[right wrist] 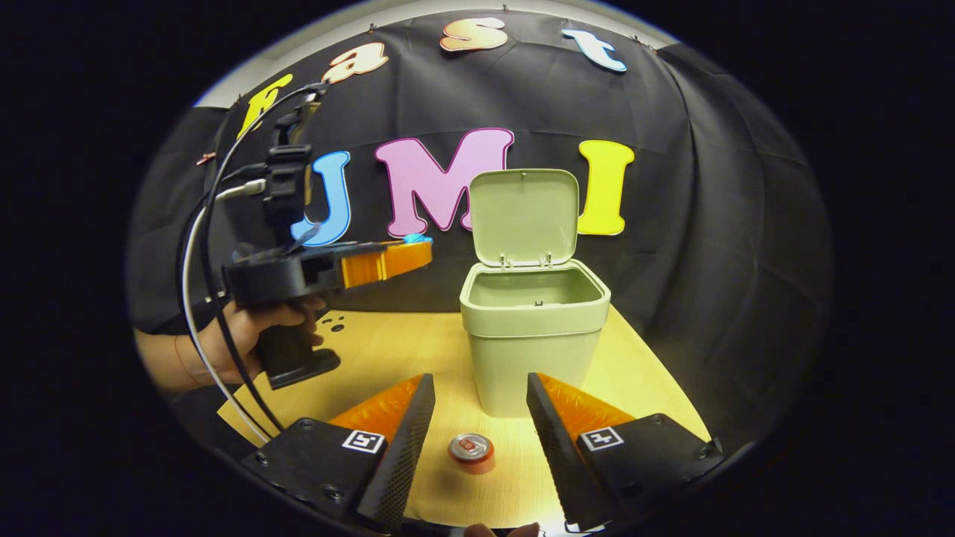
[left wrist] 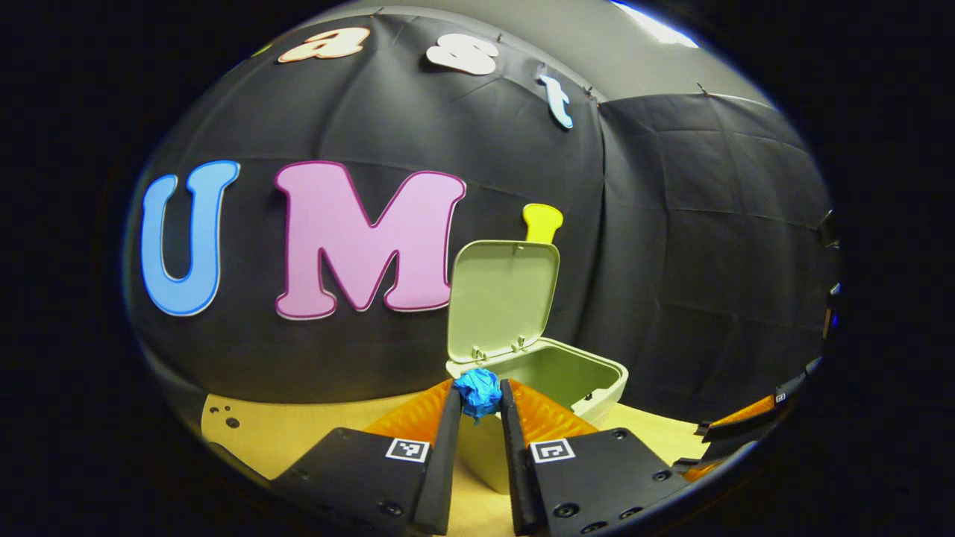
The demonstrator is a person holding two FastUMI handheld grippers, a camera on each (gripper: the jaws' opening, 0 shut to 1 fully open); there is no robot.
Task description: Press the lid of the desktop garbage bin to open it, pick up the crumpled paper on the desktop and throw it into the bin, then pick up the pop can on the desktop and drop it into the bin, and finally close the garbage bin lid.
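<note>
The bin [right wrist: 533, 339] looks like smooth moulded plastic with a soft, matt sheen, and its raised lid [right wrist: 524, 216] has the same finish. The crumpled paper [left wrist: 478, 393] is creased and rough, dull rather than shiny. The pop can [right wrist: 471, 450] is metal, its top glossy and reflecting light. The table [right wrist: 418, 350] shows a pale wood-grain surface, smooth with a slight gloss where the light falls. The booth wall [right wrist: 694, 224] is matt cloth, wrinkled and seamed. The left gripper [right wrist: 406, 253] has a matt plastic body, and a smooth, glossy cable [right wrist: 195, 246] loops from it.
</note>
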